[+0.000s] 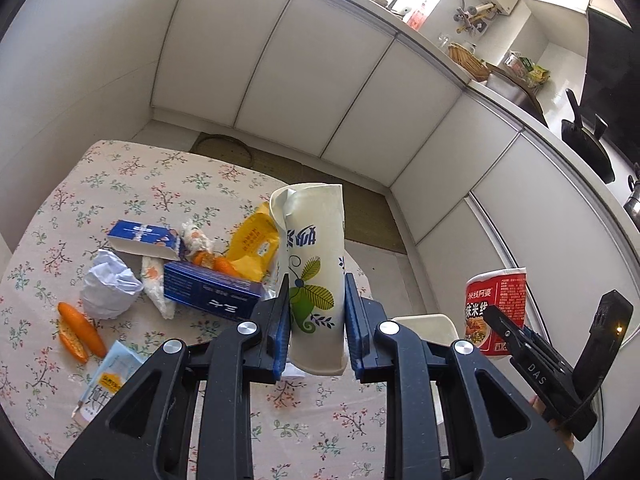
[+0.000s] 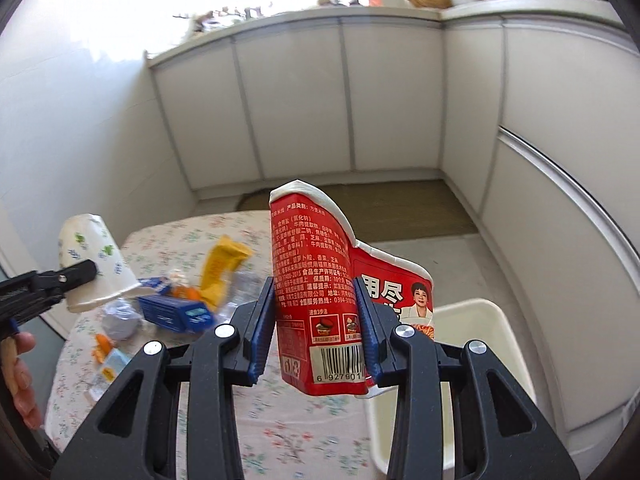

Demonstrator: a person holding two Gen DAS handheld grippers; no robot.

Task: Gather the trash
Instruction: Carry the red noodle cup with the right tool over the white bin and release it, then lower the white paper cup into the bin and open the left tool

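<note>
My left gripper [image 1: 316, 312] is shut on a squashed white paper cup [image 1: 314, 264] with green leaf print and holds it above the floral table [image 1: 120, 176]. The cup also shows in the right wrist view [image 2: 94, 256]. My right gripper [image 2: 315, 320] is shut on a crushed red noodle cup [image 2: 316, 280], held above the table edge beside a cream bin [image 2: 480, 328]. The noodle cup also shows in the left wrist view [image 1: 496, 304]. Trash lies on the table: two blue boxes [image 1: 208, 290], a yellow wrapper [image 1: 252, 240], a crumpled white paper [image 1: 108, 284], orange peels [image 1: 78, 328].
White kitchen cabinets [image 1: 320, 80] run along the back and right. A woven mat [image 2: 400, 208] lies on the floor beyond the table. The cream bin [image 1: 428, 326] stands at the table's right side. A light blue sachet [image 1: 108, 376] lies near the table's front left.
</note>
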